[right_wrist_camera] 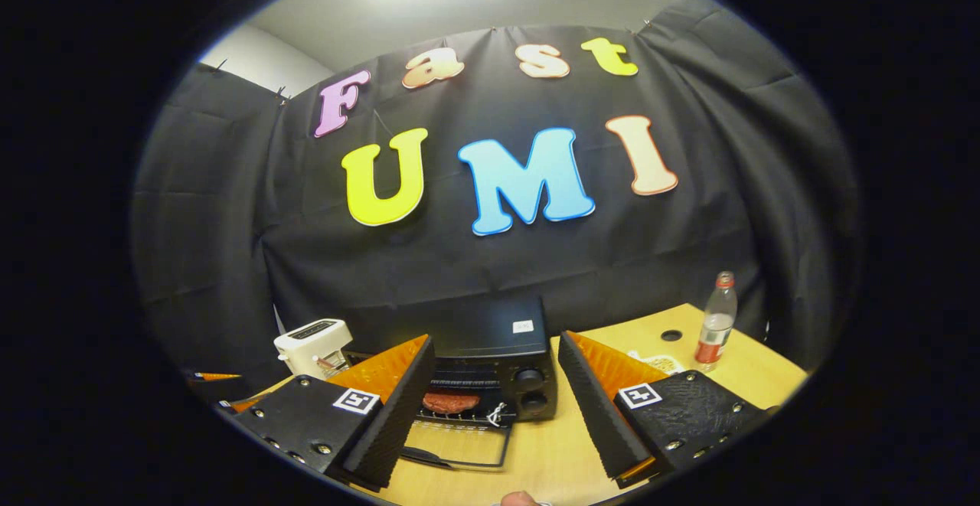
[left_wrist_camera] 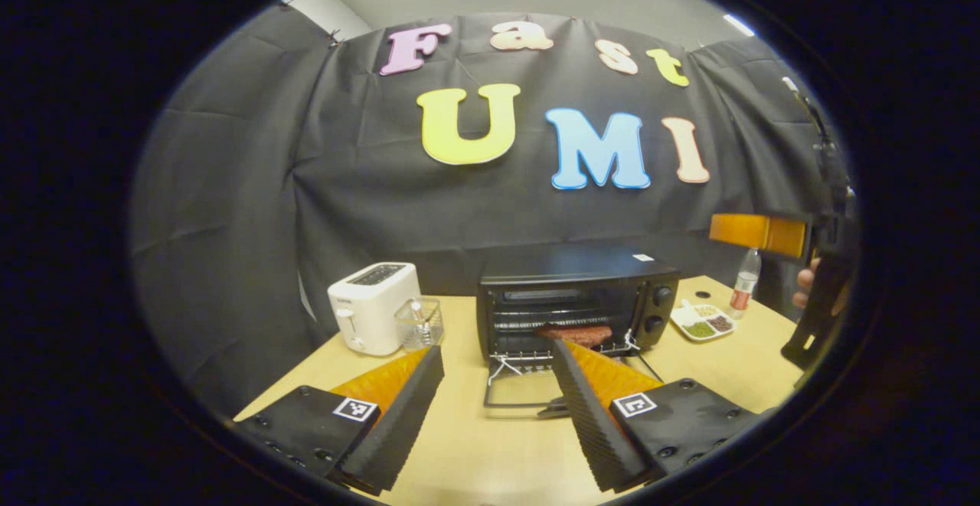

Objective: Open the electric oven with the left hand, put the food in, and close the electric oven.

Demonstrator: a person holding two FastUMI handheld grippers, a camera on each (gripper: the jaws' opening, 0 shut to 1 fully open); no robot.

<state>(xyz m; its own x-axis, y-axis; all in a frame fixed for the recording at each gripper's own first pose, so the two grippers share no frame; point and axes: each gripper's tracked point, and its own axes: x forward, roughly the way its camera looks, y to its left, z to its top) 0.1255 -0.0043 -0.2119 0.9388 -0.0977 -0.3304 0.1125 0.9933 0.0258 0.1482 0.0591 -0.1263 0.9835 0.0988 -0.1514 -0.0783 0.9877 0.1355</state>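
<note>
The pale wooden table carries everything here. Largest on it is one black electric oven, a boxy metal cabinet standing toward the far side, with two round knobs stacked on its right face. Its glass door hangs dropped open toward the near edge, lying roughly flat, and one brownish-red patty of food already lies on the wire rack inside.

To the left of the oven stands one white two-slot toaster, with one small clear plastic box just beside it. To the right lies one white divided dish holding green and dark bits, and farther right one clear plastic bottle with a red label.

The left claw is spread wide and empty, hovering near the open door. The right claw is likewise spread and empty, facing the oven from the right; in the left gripper view it hangs high at the right, a hand behind it.

What seems left is the closing. I judge the door stiff, hinged at the bottom and fairly light, its glass smooth and easy to slip on. The best hold looks to be the dark handle bar at its near edge, lifted from beneath. The patty looks soft and needs no more handling.
</note>
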